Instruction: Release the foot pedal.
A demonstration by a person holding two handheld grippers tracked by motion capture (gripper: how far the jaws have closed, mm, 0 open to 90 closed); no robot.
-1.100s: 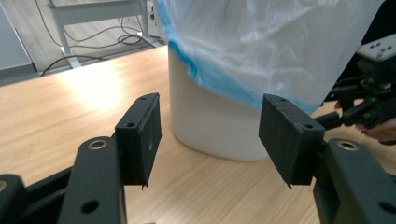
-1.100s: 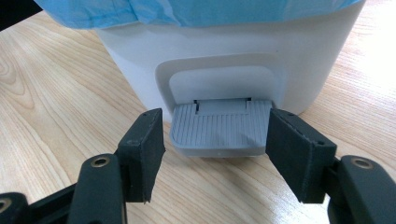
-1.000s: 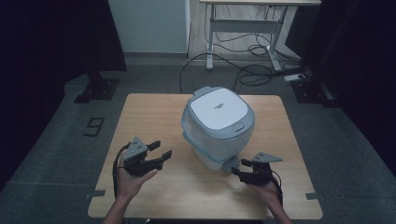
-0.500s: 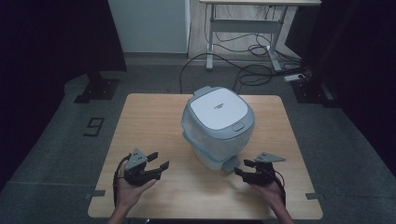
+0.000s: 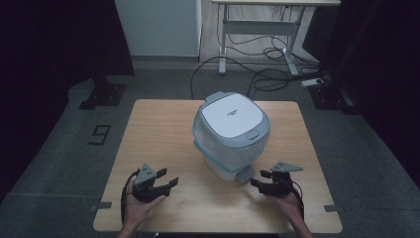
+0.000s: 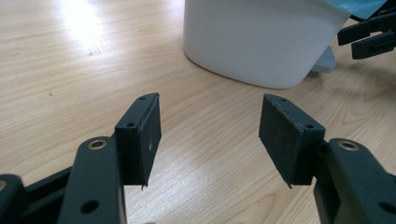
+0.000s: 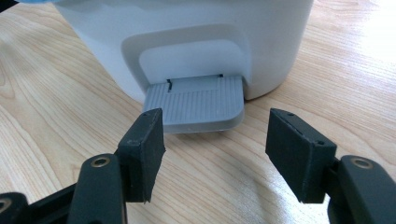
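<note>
Right gripper view showed the right gripper (image 7: 215, 154) spread wide, the bin's grey pedal (image 7: 196, 103) directly ahead, untouched. Left gripper (image 6: 210, 135), equally wide, faced the white bin (image 6: 261, 42) across bare surface (image 6: 70, 70). Contact remained outstanding.

The high view looks down on the whole table (image 5: 163, 124); both gripper views look low and close at the bin (image 6: 261, 42).

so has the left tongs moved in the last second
Yes. In the high view the left tongs have drawn back from the pedal bin toward the near table edge.
</note>
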